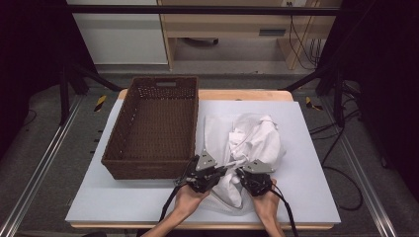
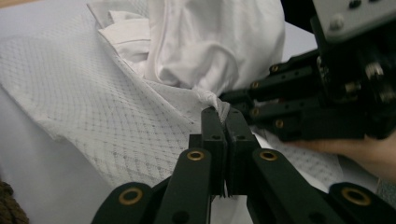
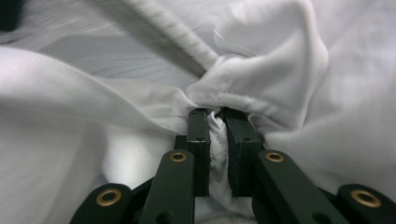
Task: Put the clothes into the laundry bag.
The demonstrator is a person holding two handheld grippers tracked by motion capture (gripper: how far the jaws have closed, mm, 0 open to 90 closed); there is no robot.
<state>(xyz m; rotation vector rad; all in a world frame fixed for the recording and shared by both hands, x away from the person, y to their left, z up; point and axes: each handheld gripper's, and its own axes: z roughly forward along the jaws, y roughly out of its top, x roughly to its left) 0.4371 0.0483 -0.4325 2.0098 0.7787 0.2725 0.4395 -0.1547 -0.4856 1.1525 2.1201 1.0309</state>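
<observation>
A crumpled white garment (image 1: 247, 143) lies on the grey table mat, right of a brown wicker basket (image 1: 157, 123). Its mesh-patterned part spreads out in the left gripper view (image 2: 107, 116). My left gripper (image 1: 222, 171) is shut on a pinched bit of the white cloth (image 2: 212, 100), seen between its jaw tips (image 2: 223, 114). My right gripper (image 1: 240, 173) sits just to the right, shut on a bunched fold of the same garment (image 3: 215, 135), which fills the gap between its jaws (image 3: 215, 114). The two grippers are close together at the garment's near edge.
The wicker basket is empty and stands on the left half of the mat (image 1: 301, 163). The table's front edge (image 1: 197, 226) runs just behind the hands. The other gripper's black body (image 2: 327, 93) crowds the right side of the left gripper view.
</observation>
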